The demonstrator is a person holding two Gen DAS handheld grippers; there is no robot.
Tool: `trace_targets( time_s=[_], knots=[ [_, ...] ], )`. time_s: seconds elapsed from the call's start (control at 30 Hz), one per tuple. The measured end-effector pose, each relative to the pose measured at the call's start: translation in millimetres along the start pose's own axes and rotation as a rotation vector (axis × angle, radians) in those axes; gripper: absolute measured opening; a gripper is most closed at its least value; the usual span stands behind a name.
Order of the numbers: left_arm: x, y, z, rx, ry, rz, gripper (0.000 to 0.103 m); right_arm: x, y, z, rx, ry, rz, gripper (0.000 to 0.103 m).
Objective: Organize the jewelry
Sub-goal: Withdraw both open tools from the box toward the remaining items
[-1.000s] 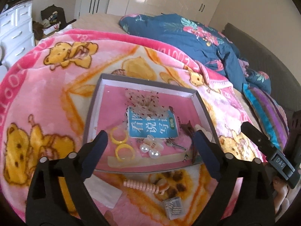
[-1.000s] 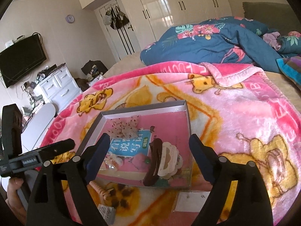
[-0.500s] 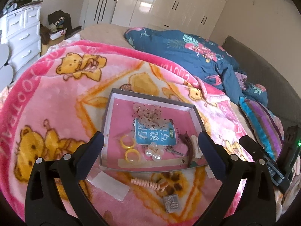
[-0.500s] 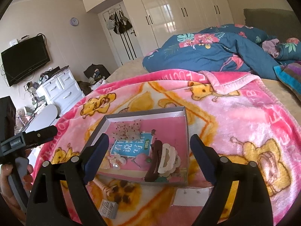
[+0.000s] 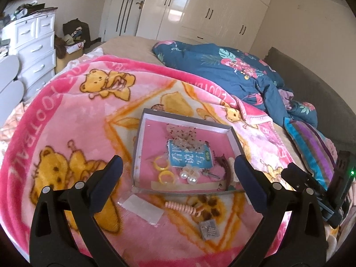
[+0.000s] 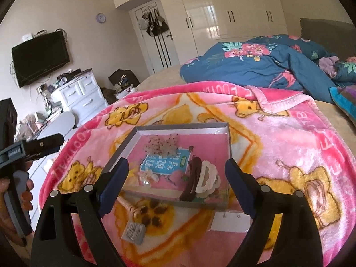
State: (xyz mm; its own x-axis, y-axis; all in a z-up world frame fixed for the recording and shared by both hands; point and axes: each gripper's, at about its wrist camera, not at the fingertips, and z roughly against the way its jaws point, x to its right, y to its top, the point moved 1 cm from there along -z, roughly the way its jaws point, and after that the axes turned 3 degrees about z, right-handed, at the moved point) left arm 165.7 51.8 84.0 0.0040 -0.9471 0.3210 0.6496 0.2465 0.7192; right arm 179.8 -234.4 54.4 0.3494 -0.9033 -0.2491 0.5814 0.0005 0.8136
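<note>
A shallow grey box (image 5: 142, 120) (image 6: 228, 138) with a pink floor lies on the pink bear blanket. It holds two yellow rings (image 5: 163, 171), pearl earrings (image 5: 188, 176), a blue card (image 5: 189, 156) (image 6: 165, 161), a dotted bow (image 6: 162, 145), a brown hair clip (image 6: 193, 181) and a cream claw clip (image 6: 208, 180). Outside, near its front edge, lie a pink coil hair tie (image 5: 181, 207), a small clear box (image 5: 209, 230) (image 6: 133, 232) and a plastic packet (image 5: 142, 208). My left gripper (image 5: 178, 184) and right gripper (image 6: 176, 188) are open, empty, held above and short of the box.
A white card (image 6: 231, 221) lies by the box's right front corner. A dark blue floral quilt (image 5: 233, 75) is bunched at the far side of the bed. A striped pillow (image 5: 311, 146) lies right. White drawers (image 5: 33, 51) stand left of the bed.
Both grippers have drawn back and risen from the box, so it looks smaller and more of the room shows. Both stay open. The items have not moved.
</note>
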Motion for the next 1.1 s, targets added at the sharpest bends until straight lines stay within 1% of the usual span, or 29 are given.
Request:
trace_targets(
  time_s=[0.17,0.37,0.87,1.1],
  knots=[
    [-6.8,-3.3,3.0,-0.006,0.011,0.021,0.093,-4.0,-8.0,2.5,-0.016,0.007,0.011,0.087],
    [-5.3,-9.7,5.4,-0.01,0.008,0.018,0.094,-7.6,-20.2,5.1,-0.045,0.007,0.03,0.087],
    [9.1,-50.9,-15.2,-0.108,0.0,-0.008,0.094,3.7,-54.5,12.6,-0.119,-0.023,0.052,0.087],
    [11.1,-72.2,-27.6,-0.162,0.022,-0.024,0.093,14.3,-65.6,16.3,-0.147,-0.053,0.036,0.087]
  ],
)
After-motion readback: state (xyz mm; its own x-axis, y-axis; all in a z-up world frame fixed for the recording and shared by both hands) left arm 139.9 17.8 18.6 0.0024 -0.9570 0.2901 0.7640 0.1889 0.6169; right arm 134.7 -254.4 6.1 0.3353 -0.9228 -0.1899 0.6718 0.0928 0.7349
